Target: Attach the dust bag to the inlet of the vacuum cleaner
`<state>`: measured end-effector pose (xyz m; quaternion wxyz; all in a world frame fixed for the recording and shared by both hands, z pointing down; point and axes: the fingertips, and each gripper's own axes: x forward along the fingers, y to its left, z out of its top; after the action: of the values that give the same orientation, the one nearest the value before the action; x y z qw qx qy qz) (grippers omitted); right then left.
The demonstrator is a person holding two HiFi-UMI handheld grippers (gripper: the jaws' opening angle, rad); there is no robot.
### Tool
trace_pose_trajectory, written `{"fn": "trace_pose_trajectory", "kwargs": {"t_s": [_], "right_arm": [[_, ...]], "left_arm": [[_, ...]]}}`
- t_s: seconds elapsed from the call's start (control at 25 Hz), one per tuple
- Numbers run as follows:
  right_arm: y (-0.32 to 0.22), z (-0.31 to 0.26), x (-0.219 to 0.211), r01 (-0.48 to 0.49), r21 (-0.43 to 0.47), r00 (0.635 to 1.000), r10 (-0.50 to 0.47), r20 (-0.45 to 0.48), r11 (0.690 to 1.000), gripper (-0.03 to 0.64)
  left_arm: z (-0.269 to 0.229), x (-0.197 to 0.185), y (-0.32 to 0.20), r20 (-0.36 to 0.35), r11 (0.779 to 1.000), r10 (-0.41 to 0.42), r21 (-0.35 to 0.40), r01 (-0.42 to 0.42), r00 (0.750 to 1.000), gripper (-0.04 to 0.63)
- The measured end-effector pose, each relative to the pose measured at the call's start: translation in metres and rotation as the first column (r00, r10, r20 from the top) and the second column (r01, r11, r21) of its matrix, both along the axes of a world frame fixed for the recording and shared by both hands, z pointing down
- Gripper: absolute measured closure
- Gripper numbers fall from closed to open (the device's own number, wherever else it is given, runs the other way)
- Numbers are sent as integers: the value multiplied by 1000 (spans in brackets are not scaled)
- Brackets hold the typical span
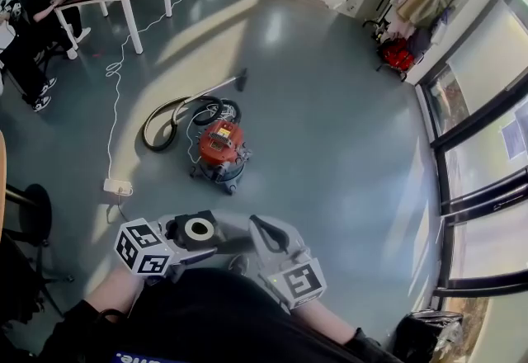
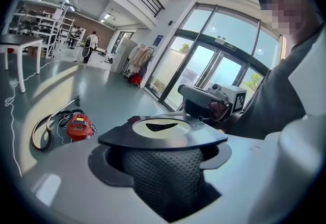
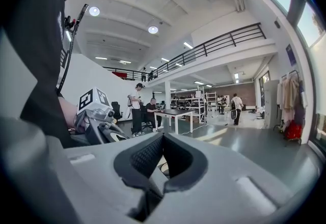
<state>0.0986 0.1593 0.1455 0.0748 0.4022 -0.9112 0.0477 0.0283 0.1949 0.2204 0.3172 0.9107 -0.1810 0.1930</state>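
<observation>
I hold the grey mesh-fabric dust bag (image 2: 162, 182) in my left gripper (image 2: 163, 159). Its 2 fingers (image 2: 66, 187) are spread wide and clamped on the cloth body just under the flat dark collar (image 2: 122, 137), so the pale-ringed opening faces up, free for the inlet. My right gripper (image 3: 162, 154) has its fingers (image 3: 239, 177) pressed together with nothing I can see between them. It rides just beside the bag, ready, I judge, to steady the collar. The red canister vacuum cleaner (image 1: 221, 147) stands with its looped black hose (image 1: 161, 122) on the grey floor (image 1: 346, 147), well apart ahead, so attaching has not begun.
</observation>
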Motion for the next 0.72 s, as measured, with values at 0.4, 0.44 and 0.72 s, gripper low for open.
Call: {"fn": "trace_pose_trajectory", "kwargs": {"t_s": [0.4, 0.44, 0.72], "right_arm": [[1, -5, -1, 32, 5, 999, -32, -22, 999, 626], [1, -5, -3, 32, 3, 999, -32, -31, 999, 626], [-6, 3, -32, -6, -15, 998, 5, -66, 1000, 626]], "left_arm": [[-10, 1, 3, -11, 999, -23, 24, 24, 1000, 233], [-11, -1, 3, -15, 999, -25, 25, 26, 1000, 233], [-19, -21, -1, -33, 999, 21, 42, -19, 999, 233]]}}
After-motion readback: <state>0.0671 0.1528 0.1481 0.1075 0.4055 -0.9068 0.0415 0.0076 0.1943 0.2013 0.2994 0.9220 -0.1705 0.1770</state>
